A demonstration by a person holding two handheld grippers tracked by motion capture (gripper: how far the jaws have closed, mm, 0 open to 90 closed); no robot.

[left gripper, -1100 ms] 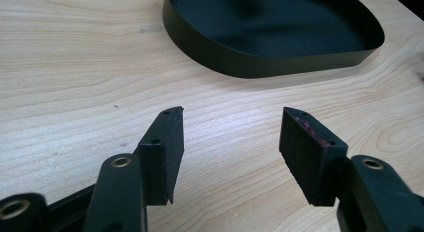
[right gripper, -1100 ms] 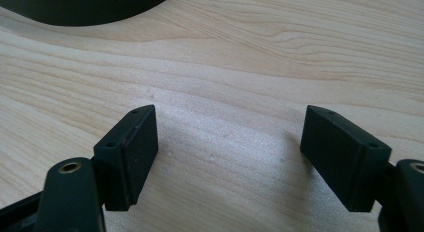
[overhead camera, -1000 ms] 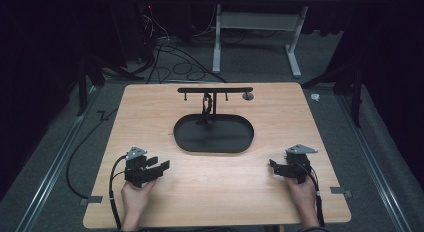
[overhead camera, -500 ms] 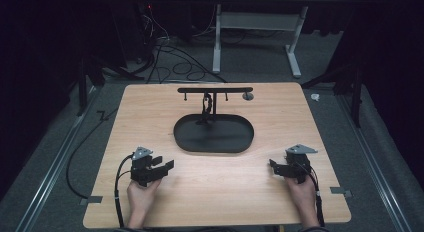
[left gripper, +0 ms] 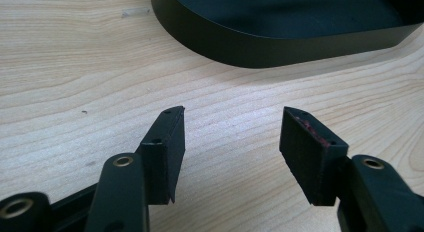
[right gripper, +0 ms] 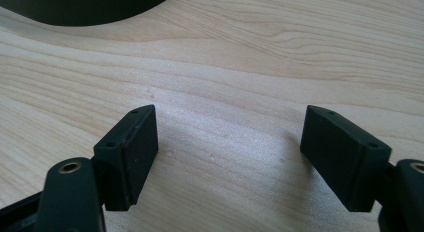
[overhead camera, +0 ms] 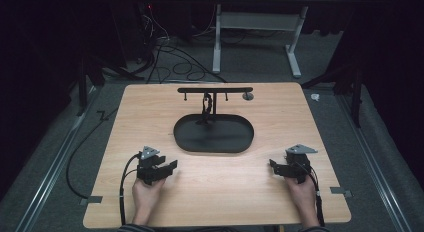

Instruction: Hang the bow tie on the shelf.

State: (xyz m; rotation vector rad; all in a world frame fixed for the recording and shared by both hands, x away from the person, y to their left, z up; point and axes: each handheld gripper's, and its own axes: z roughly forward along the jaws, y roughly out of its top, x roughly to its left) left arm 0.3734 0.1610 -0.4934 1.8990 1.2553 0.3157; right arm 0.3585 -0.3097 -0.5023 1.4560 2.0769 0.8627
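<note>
Two grippers are sitting low over the table [overhead camera: 150, 122], and neither is pinching anything. In the left gripper view, the left gripper [left gripper: 232, 137] is showing its fingers [left gripper: 167, 152] spread wide with bare wood between them; in the right gripper view, the right gripper [right gripper: 230, 152] is showing the same wide gap over bare wood.

In the high view, the left gripper [overhead camera: 167, 167] is lying at the lower left of the frame and the right gripper [overhead camera: 274, 166] at the lower right, each in a hand. Both are pointing inward, toward the middle.

The tray [overhead camera: 185, 137], a black oval, is resting at the centre of the frame, apart from both grippers. Its dark wall is filling the top of the left gripper view [left gripper: 240, 52] and showing in the upper left corner of the right gripper view [right gripper: 75, 12]. A stand [overhead camera: 215, 90] with a crossbar is rising from the tray's far edge, and something small and dark [overhead camera: 205, 104] is hanging on its post; what it is cannot be told.

Judging from here, a reach toward that hanging piece is risking a knock on the crossbar, which could be tipping the stand or sliding the tray. The tray's low wall could be catching a finger coming in flat. The trailing cables could be dragging across the table edge.
</note>
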